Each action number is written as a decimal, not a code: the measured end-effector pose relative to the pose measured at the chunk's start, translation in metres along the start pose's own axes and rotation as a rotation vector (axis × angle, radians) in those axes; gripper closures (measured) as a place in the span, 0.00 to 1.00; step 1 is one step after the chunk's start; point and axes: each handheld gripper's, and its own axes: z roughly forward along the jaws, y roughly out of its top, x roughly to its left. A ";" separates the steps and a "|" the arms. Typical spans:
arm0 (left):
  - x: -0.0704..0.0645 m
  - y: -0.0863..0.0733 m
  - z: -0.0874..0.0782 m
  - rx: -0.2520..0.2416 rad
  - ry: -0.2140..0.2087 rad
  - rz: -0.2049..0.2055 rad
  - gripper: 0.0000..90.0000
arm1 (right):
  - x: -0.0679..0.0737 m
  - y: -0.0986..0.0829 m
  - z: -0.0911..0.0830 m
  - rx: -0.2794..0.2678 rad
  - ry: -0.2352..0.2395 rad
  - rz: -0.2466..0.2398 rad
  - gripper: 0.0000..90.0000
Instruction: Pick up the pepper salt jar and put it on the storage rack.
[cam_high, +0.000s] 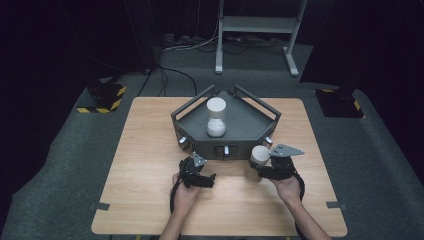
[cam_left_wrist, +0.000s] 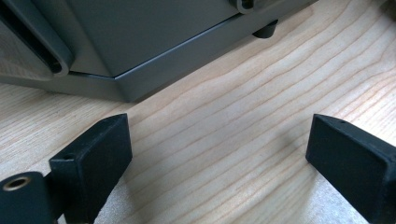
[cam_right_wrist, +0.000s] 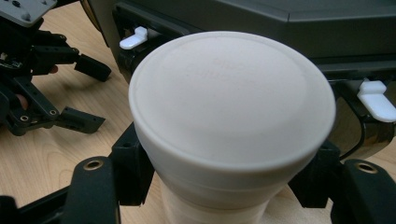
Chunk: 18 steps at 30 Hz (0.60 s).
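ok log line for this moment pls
right gripper: shut on cream cup, by tray front | left gripper: open, empty | white bottle: upright in tray

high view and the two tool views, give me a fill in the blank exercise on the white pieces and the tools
1. The right tool is shut on a ____ spool-shaped piece.
2. A second white piece stands upright inside the dark grey ____.
3. The left tool has its jaws ____, with bare wood between them.
4. The tray rests on a ____ table.

Missing words: white; tray; open; wooden
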 end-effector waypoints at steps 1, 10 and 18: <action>0.000 0.000 0.000 0.000 0.000 0.000 0.08 | -0.001 0.001 -0.001 0.001 0.003 -0.001 0.39; 0.000 0.000 0.000 0.000 0.000 0.000 0.08 | -0.006 0.005 -0.010 0.005 0.019 -0.010 0.39; 0.000 0.000 0.000 0.000 0.000 -0.001 0.08 | -0.012 0.010 -0.021 0.017 0.036 -0.009 0.39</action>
